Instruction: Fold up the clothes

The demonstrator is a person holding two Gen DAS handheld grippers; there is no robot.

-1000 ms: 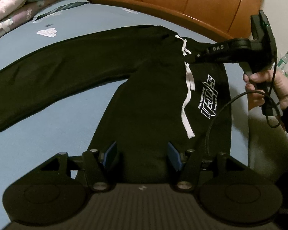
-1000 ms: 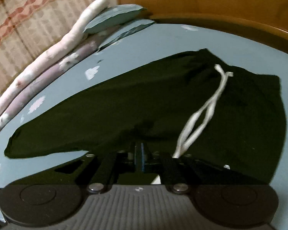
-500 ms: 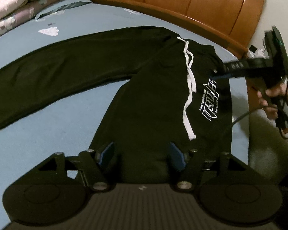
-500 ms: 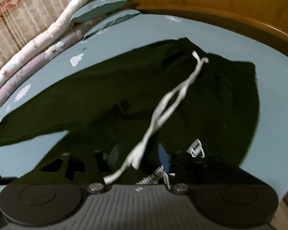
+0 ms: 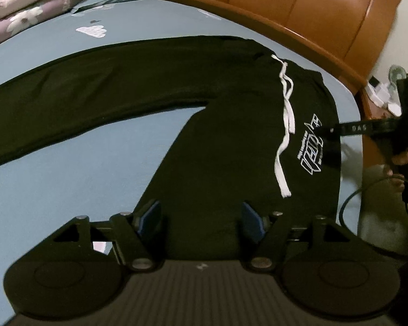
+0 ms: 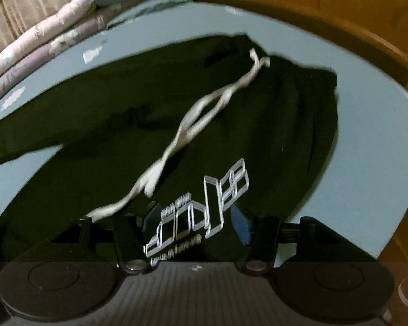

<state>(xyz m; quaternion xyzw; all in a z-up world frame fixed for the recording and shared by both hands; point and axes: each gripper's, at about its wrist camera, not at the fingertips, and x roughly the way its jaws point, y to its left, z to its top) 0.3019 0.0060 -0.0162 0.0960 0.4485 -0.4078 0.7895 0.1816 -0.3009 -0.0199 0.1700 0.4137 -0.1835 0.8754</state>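
Observation:
Black sweatpants (image 5: 217,149) lie flat on the bed, one leg stretched left, the other running toward my left gripper (image 5: 201,217). Its jaws are opening, with the leg's cloth under the gap and no pad pressing on it. A white drawstring (image 5: 285,114) trails down from the waistband. My right gripper (image 5: 325,131) reaches in from the right, its tip over the white print (image 5: 311,149). In the right wrist view the right gripper (image 6: 194,222) hovers over that print (image 6: 204,217), jaws opening and pads clear of the sweatpants (image 6: 272,125).
A blue sheet (image 5: 81,163) covers the bed. An orange wooden board (image 5: 299,5) curves round its far side. Rolled floral bedding and a pillow (image 5: 19,8) lie at the far left. A hand (image 5: 399,160) and a cable are at the right edge.
The right gripper was shut at the waistband near the drawstring; it has let go, opened and moved over to the print. The left gripper's jaws have spread slightly wider.

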